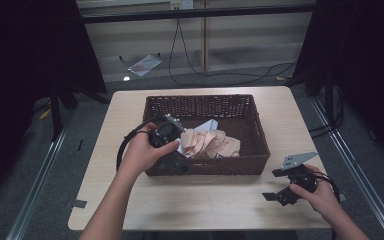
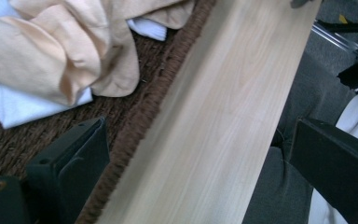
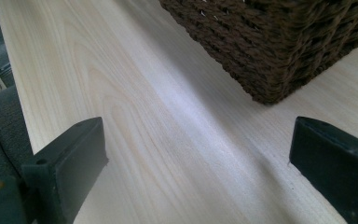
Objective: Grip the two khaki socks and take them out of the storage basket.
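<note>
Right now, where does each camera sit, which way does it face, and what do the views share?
High view: above the near side, looking forward and down at the table; both forearms, left tongs and right tongs show.
Left gripper view: on the left tongs over the basket rim, facing the cloths; open jaws show.
Right gripper view: low over the table, facing a basket corner; open jaws show.
All share the basket and table.

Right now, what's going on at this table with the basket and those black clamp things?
A person holds a two-jaw gripper in each hand. The left gripper is over the near edge of a brown wicker basket, jaws open, beside a peach cloth lying on white cloth. It holds nothing. The right gripper, also open, hovers over the bare wooden table near the basket's corner.
</note>
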`<action>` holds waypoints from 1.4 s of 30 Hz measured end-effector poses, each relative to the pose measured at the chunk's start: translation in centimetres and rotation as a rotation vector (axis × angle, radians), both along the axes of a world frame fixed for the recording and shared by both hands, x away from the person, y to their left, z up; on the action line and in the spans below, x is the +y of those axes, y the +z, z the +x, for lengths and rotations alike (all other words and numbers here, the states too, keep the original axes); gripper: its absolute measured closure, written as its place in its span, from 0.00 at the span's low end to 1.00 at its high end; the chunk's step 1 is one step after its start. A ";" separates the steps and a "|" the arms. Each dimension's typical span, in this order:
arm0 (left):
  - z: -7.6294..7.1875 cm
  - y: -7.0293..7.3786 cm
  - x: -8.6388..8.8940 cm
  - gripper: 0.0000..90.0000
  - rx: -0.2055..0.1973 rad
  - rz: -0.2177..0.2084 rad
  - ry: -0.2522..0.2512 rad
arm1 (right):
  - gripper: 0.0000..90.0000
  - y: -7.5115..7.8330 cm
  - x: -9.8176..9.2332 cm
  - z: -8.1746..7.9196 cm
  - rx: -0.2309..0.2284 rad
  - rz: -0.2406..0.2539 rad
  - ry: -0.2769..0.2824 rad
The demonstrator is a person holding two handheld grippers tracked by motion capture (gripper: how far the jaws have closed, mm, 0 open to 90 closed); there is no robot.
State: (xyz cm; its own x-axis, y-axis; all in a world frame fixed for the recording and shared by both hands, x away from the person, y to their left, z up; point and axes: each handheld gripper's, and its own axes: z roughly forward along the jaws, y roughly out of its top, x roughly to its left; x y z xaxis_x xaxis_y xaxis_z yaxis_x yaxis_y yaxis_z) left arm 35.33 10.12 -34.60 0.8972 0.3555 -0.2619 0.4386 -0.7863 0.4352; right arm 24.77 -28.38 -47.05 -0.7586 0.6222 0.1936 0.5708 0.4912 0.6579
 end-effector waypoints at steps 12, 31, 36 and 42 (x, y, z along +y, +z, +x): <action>2.9 -0.7 -1.9 0.05 0.006 0.014 0.064 | 0.04 0.0 0.1 0.0 -0.001 -0.001 0.003; 7.3 -4.9 -3.4 0.06 -0.017 0.023 0.285 | 0.04 0.1 0.3 -0.1 -0.004 0.006 0.010; 8.0 -5.6 -3.9 0.10 -0.016 -0.013 0.292 | 0.04 0.1 0.3 -0.1 -0.006 0.007 0.013; 8.1 -6.4 -5.0 0.15 -0.016 -0.015 0.281 | 0.04 0.0 0.4 0.0 -0.007 0.002 0.015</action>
